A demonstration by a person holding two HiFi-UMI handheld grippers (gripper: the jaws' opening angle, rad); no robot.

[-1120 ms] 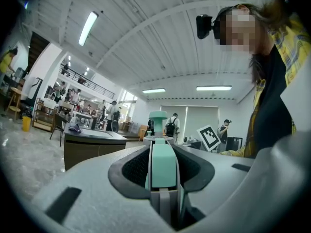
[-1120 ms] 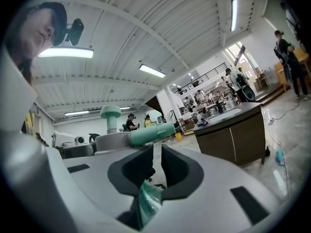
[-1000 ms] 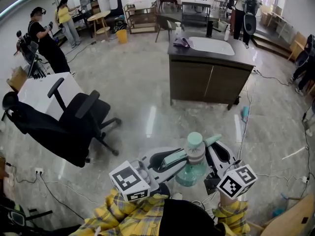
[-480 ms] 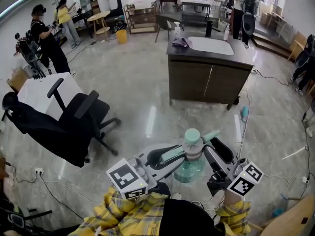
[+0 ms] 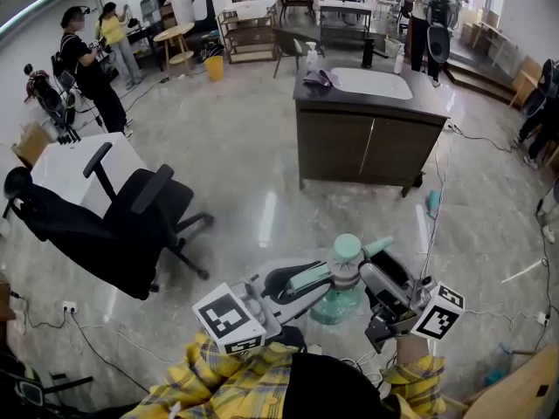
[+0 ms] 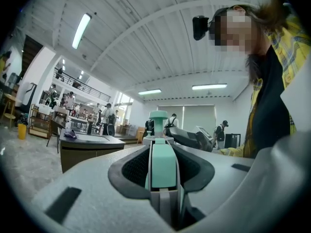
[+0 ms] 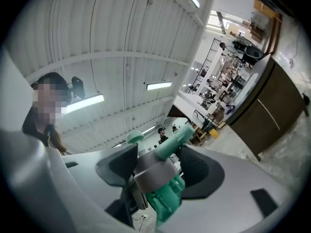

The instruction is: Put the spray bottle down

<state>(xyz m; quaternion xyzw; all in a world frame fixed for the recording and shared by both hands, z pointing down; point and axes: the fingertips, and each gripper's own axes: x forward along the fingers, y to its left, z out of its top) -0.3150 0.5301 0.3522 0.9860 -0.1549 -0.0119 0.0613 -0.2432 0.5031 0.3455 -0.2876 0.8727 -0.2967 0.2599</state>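
A clear spray bottle (image 5: 339,305) with a mint-green head hangs in mid-air in front of me in the head view. My left gripper (image 5: 307,279) comes in from the left and is shut on the green trigger lever (image 6: 164,165), which lies squeezed between its pads. My right gripper (image 5: 385,275) reaches in from the right. Its jaws are opening: the bottle's grey collar and green spray head (image 7: 164,182) sit between them, with gaps to both dark pads. The nozzle (image 7: 178,139) pokes out past the right gripper's fingers.
A black office chair (image 5: 118,225) stands on the shiny floor at left, beside a white table (image 5: 61,160). A dark cabinet with a white sink (image 5: 371,125) stands ahead. Cables trail on the floor at right. Several people stand at the back and far left.
The right gripper's jaws have spread off the spray head and the gripper has rolled, its marker cube swinging outward to the right. The left gripper and the bottle have kept their place.
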